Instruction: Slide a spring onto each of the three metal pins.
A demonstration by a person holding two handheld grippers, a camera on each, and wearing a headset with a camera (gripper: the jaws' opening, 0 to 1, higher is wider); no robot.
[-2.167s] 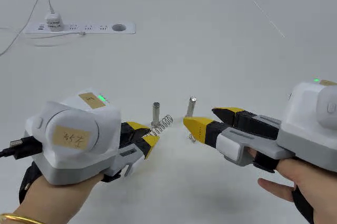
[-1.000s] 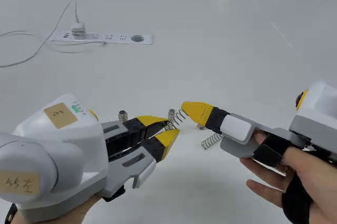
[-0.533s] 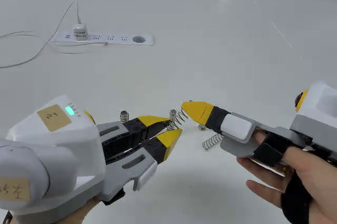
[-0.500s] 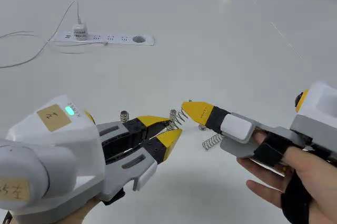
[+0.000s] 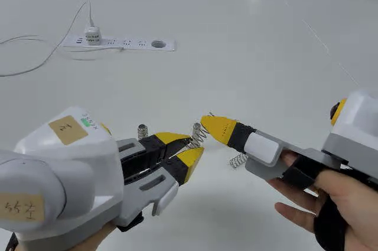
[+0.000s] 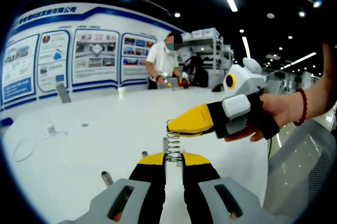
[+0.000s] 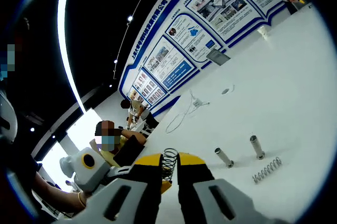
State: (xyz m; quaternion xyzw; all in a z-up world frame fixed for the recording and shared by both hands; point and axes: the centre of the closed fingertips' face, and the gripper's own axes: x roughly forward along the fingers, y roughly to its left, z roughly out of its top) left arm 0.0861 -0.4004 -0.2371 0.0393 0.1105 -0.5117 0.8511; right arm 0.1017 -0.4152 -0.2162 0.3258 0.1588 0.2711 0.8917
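Two grippers on one spring here. Right gripper [image 5: 214,126] has its jaws pinched together on the top coils of the spring [image 6: 173,145], which stands roughly upright off the table [image 5: 248,62]. Left gripper [image 5: 186,147] has its jaws drawn close around the bottom coils, but tbh I can't tell if it's actually squeezing or just cradling.

The third pin looks to be right at the spring's foot, mostly hidden, so my guess is we're mid-threading on the first one.

Tip for doing it well: keep the spring's axis in line with the pin, let the left jaws only guide the bottom end, and push down gently from the top. Squeeze the coils too hard and they'll kink or ping off.

Further out, two pins are bare, the near pin [image 7: 224,156] and the far pin [image 7: 256,146]. A loose spring [image 7: 267,169] lies flat just beside them, ready for next.
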